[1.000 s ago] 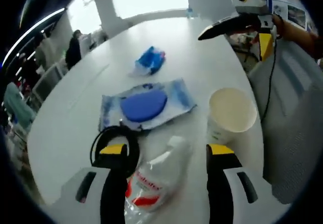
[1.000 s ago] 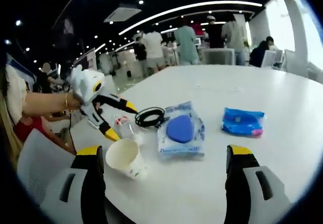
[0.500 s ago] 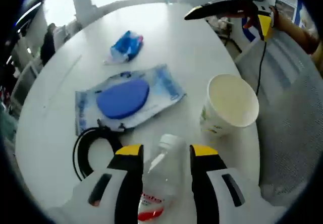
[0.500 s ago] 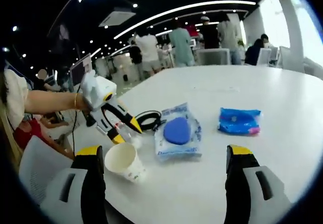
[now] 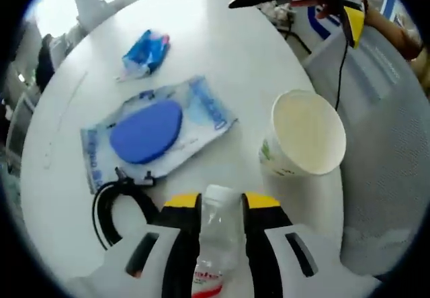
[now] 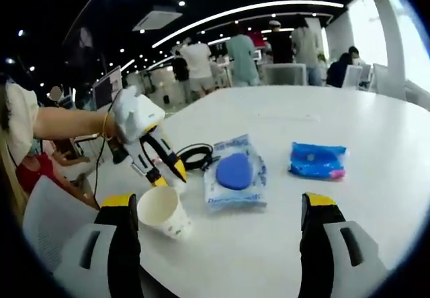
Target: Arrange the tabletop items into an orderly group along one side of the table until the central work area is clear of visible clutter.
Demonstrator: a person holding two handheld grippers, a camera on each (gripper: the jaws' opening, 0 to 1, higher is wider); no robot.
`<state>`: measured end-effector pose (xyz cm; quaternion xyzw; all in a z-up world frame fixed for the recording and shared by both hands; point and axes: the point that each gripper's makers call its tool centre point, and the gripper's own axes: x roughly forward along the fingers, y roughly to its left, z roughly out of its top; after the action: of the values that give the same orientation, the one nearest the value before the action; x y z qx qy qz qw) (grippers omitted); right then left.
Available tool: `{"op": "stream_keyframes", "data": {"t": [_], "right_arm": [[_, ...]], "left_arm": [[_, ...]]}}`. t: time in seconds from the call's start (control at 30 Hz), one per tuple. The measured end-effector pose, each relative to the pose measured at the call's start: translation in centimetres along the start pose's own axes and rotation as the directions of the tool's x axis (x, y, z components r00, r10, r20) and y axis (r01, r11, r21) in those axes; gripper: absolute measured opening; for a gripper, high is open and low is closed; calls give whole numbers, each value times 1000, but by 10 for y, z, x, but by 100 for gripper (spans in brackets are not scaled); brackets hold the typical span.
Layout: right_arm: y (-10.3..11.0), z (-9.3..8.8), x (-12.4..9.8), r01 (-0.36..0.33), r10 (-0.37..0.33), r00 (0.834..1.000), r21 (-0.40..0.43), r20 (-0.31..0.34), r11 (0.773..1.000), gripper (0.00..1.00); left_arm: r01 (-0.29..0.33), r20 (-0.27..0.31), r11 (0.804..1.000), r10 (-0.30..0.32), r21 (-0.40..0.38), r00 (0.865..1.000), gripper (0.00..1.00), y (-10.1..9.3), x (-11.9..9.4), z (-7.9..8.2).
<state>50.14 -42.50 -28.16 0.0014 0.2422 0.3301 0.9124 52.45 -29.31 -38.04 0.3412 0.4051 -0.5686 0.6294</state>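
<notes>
Plastic bottle (image 5: 216, 234), clear with a red-and-white label, lies on the white round table (image 5: 248, 56) near its edge, neck pointing away from you. Your left gripper (image 5: 220, 207) has its yellow-tipped jaws closed in against the bottle's sides, clamped on it just below the cap.

Just right of the bottle stands a paper cup (image 5: 304, 139), upright and empty, apart from the jaws. Left of the bottle, a coiled black cable (image 5: 115, 201) lies flat, touching the near edge of a wet-wipes pack (image 5: 153, 129) with a blue oval lid. Farther out, well apart from the rest, sits a small blue packet (image 5: 144, 53).

Your right gripper (image 6: 222, 207) hangs above the table edge with its jaws wide apart, nothing between them. From its view the left gripper (image 6: 160, 167) points down at the table beside the paper cup (image 6: 163, 212), with the cable (image 6: 195, 156) behind it, the wipes pack (image 6: 235, 177) to the right, and the blue packet (image 6: 317, 161) beyond. People (image 6: 248, 53) stand in the background past the table.
</notes>
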Motion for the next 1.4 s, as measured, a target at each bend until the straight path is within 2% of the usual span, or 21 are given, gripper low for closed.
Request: {"op": "stream_keyframes", "data": {"t": [0.3,0.4,0.63,0.77,0.8,1.1,1.4], "right_arm": [[-2,-3,1,0,0,1000,-5,-18,1000,99],[-3,-2,0,4,-4,1000,-14,-16,1000,99],[-7,1,-1,14,-14,1000,-15,-3,1000,99],[-6,0,-1,8,-8,1000,-15,-10,1000,99],[-6,-1,0,7,-7,1000,-15,-14,1000,99],[-6,-4,-1,12,-13,1000,-20,-23,1000,99],[-8,-5,-1,19,-19,999,-21,-28,1000,99]], "left_arm": [[16,-47,1000,-16,20,999,20,3,3,0],[22,-26,1000,-22,-2,999,20,6,1,0],[24,7,1000,-25,20,1000,19,5,-10,5],[20,59,999,-22,34,998,19,4,-22,13],[11,100,999,-15,44,995,19,6,-26,19],[-25,207,1000,26,-9,978,19,12,-56,24],[-44,325,998,53,-34,944,19,12,-88,27]]}}
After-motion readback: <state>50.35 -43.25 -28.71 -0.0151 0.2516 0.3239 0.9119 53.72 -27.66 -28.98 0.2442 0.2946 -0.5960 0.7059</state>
